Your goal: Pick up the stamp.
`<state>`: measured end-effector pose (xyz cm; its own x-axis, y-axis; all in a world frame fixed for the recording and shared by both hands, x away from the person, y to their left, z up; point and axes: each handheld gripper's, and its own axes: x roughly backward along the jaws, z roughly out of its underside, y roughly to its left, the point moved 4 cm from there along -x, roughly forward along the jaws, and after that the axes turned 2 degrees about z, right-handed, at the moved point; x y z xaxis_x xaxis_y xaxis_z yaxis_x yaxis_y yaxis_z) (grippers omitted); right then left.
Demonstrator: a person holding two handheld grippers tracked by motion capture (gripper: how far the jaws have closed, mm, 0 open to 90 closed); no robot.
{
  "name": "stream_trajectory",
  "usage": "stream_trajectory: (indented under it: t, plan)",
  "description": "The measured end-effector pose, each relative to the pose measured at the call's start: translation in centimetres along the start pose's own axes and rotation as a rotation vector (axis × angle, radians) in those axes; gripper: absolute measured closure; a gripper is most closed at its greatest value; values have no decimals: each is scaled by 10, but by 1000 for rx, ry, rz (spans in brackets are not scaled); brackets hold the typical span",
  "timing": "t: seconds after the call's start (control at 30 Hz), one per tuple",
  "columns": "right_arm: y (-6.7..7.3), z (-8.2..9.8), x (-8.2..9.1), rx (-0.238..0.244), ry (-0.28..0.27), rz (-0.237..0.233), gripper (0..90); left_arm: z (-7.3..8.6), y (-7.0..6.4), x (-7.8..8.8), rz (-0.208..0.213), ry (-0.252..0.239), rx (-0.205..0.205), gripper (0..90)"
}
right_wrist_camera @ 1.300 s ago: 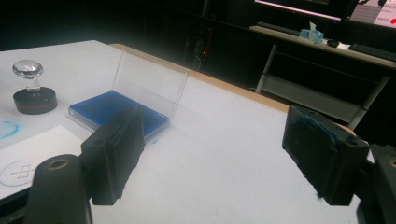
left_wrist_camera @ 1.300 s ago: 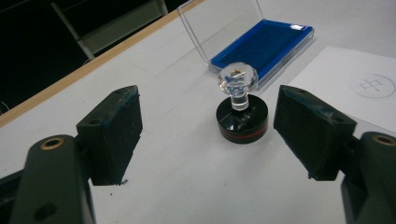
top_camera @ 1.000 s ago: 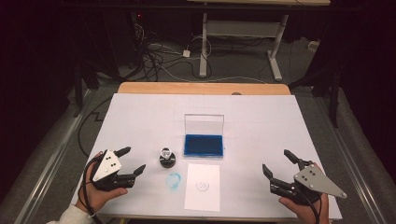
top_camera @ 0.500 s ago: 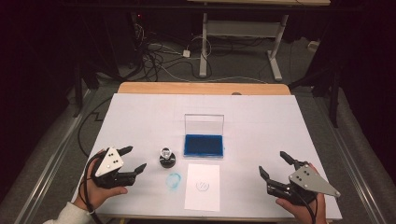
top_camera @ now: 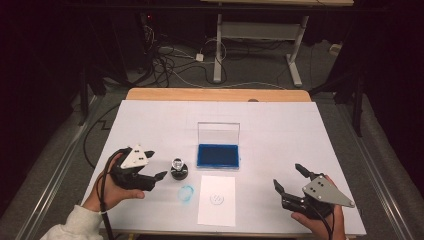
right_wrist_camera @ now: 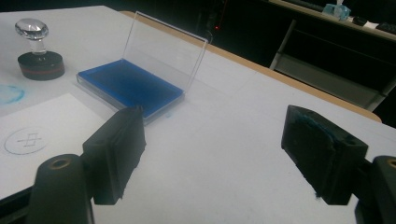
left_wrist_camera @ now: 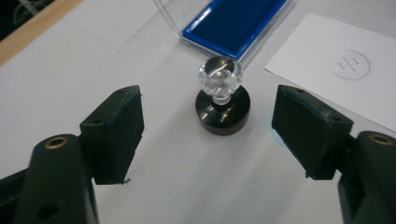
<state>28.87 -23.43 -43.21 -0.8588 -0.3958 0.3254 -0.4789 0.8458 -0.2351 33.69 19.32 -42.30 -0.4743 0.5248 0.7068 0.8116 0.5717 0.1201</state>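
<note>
White covering spreads over the table (top_camera: 150, 120), with a dark floor and loose cables beyond its far wooden edge. Take the stamp (top_camera: 179, 169) as the marker – a clear faceted knob on a round black base, standing upright on the sheet. Just behind and to its right sits the ink pad (top_camera: 218, 155), blue, its clear lid (top_camera: 218, 133) raised upright at the back. In front of the stamp and to its right lies a paper (top_camera: 217, 200) bearing a faint round print (top_camera: 216, 199); directly in front of the stamp is a blue smudge (top_camera: 186, 194) on the sheet. The left gripper (top_camera: 156, 167) hovers just left of the stamp, jaws spread and gripping nothing – in the left gripper view the stamp (left_wrist_camera: 221, 95) stands ahead of the two pads, between their lines but apart from both. The right gripper (top_camera: 287, 177) is well apart from the stamp, past the paper on the far right, jaws also spread with nothing between them.
</note>
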Motion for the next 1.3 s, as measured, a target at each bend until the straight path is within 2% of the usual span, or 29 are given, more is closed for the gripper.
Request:
stream_trajectory:
  t: [0.13, 0.2, 0.37, 0.47, 0.5, 0.53, 0.57, 0.67, 0.87, 0.93, 1.03, 1.07, 1.3]
  plan:
    - [0, 1, 0, 6, 4, -1, 219, -10, 0, -17, 13, 41, -18, 237]
    - [0, 1, -1, 6, 6, -2, 219, -14, 3, -30, 8, 67, -13, 237]
    - [0, 3, -2, 7, 10, -5, 221, -16, 8, -45, 22, 91, -2, 239]
    - [0, 3, -2, 12, 15, -8, 221, -15, 11, -56, 64, 109, 13, 240]
    - [0, 4, -3, 11, 16, -7, 221, -15, 11, -56, 64, 109, 13, 250]
    - [0, 4, -3, 11, 16, -7, 221, -14, 11, -58, 86, 112, 15, 250]
    - [1, 4, -3, 12, 19, -5, 221, -14, 12, -62, 82, 121, 18, 279]
    - [1, 4, -4, 10, 21, -11, 222, -14, 14, -66, 105, 117, 34, 313]
    - [3, 5, -5, 17, 25, -13, 224, -16, 13, -73, 106, 137, 17, 373]
    - [3, 5, -5, 18, 24, -12, 224, -17, 12, -73, 116, 137, 15, 420]
    - [3, 6, -5, 26, 29, -11, 226, -18, 8, -73, 119, 134, -16, 521]
    - [3, 6, -5, 29, 29, -9, 227, -19, 5, -72, 104, 144, -34, 523]
    - [4, 6, -6, 42, 37, -1, 231, -19, 5, -72, 105, 137, -26, 543]
